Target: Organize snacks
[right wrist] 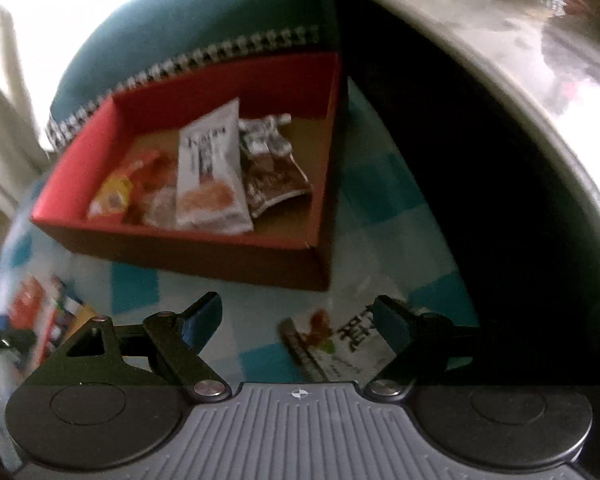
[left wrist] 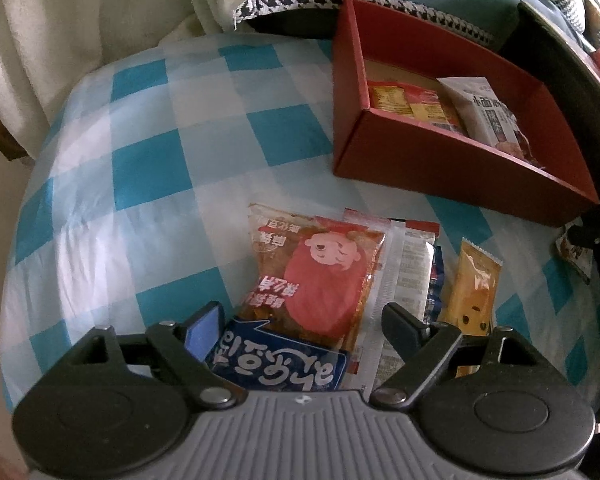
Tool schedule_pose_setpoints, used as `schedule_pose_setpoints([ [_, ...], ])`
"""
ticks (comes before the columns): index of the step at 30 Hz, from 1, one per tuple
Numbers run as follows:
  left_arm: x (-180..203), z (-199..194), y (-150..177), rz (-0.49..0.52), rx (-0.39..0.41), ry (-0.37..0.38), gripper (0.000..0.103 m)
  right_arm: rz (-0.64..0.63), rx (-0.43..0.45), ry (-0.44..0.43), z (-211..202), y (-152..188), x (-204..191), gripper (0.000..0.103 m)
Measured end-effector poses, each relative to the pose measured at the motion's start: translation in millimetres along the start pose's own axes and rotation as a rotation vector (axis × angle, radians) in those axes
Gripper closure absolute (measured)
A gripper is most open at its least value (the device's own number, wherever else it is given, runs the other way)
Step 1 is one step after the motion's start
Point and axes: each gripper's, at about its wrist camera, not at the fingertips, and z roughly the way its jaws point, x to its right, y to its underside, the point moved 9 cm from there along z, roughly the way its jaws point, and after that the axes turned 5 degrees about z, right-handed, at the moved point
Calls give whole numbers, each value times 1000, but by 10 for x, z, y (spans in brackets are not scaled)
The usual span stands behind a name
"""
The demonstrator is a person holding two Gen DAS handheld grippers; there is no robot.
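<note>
The left gripper [left wrist: 300,320] is being held open, its jaws spread over a pile of snack packets at the lower centre of its frame: a blue packet [left wrist: 278,364], a red-and-orange packet [left wrist: 320,276] and a yellow packet [left wrist: 474,284], none pressed. The right gripper [right wrist: 298,320] is also being held open above a green-printed packet [right wrist: 336,344] lying at lower centre on the checked cloth [left wrist: 140,168]. The red box [right wrist: 180,246], upper centre, is already holding several packets. These packets are judged light, soft, crinkly and slippery; a sealed edge is best pinched. Both grippers are being pointed steeply downward.
</note>
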Motion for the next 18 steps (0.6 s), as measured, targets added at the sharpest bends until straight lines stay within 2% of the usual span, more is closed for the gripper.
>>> schedule_pose_setpoints([
  [3, 2, 8, -3, -5, -2, 0, 21, 34, -2, 3, 70, -19, 69, 16],
  [6, 2, 19, -5, -15, -4, -1, 19, 49, -5, 78, 107, -26, 151, 16],
  [9, 12, 32, -4, -21, -6, -2, 17, 87, -2, 114, 98, -12, 246, 16],
  [14, 44, 45, -1, -16, -8, -5, 15, 70, -17, 135, 222, 41, 255, 13],
  [16, 42, 44, 6, -18, -11, -2, 15, 37, -33, 101, 211, 78, 130, 14],
  [18, 42, 44, 16, -18, -14, 2, 15, -18, -72, 24, 182, 177, -61, 14],
])
